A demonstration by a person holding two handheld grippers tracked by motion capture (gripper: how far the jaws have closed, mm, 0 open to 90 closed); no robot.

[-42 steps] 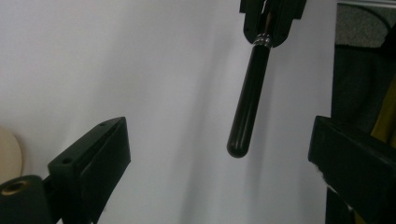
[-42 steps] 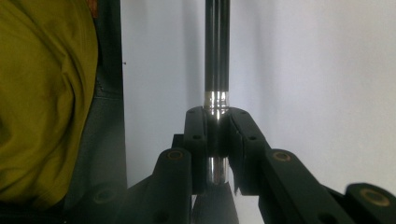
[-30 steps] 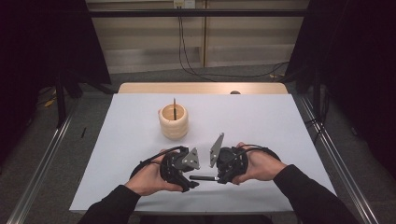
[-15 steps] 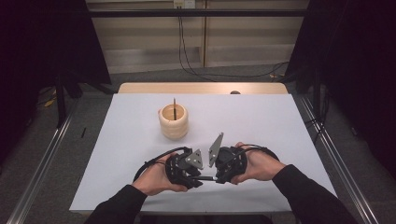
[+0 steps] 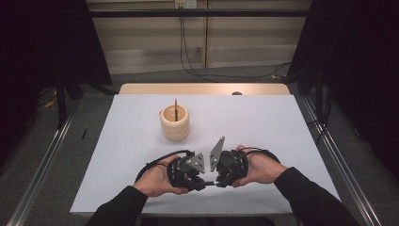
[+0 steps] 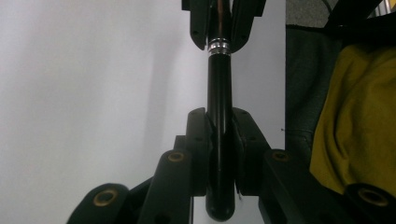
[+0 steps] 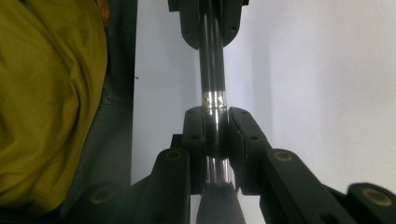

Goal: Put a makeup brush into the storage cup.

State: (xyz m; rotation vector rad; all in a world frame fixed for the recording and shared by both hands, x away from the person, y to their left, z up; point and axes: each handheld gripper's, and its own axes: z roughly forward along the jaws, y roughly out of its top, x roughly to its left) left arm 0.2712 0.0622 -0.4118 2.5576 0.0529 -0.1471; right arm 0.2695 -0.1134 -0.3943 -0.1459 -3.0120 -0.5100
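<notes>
now both grippers meet low over the near edge of the bench [image 5: 141, 141], which carries a pale sheet. from the high view the left gripper [image 5: 203, 178] and the right gripper [image 5: 217, 180] point at each other, each held in a hand, the left hand [image 5: 157, 181] and the right hand [image 5: 259, 167] coming in from the bottom on dark sleeves. between them a thin dark pen [image 5: 210, 182] lies roughly level, hard to make out at that size.

the gripper views give what the high view cannot. in the left gripper view the pen [image 6: 219, 135] is a glossy black barrel running straight up between the black jaws, its rounded end poking out below the pads [image 6: 198, 140], which press on it from both sides; these jaws have just been closing onto the barrel. farther up, a silver ring [image 6: 219, 46] sits right at the tips of the right gripper [image 6: 219, 28], clamped on the far part. in the right gripper view the same pen [image 7: 212, 79] shows its silver ring [image 7: 214, 99] just above this gripper's own pads [image 7: 194, 140], which clench the barrel, and the left gripper [image 7: 208, 23] grips the other end.

only the high view shows a wooden cup [image 5: 175, 123] standing well behind the hands on the bench, with a thin stick [image 5: 175, 109] upright in it. the gripper views catch a yellow cloth [image 6: 359, 126] beside the bench edge.
</notes>
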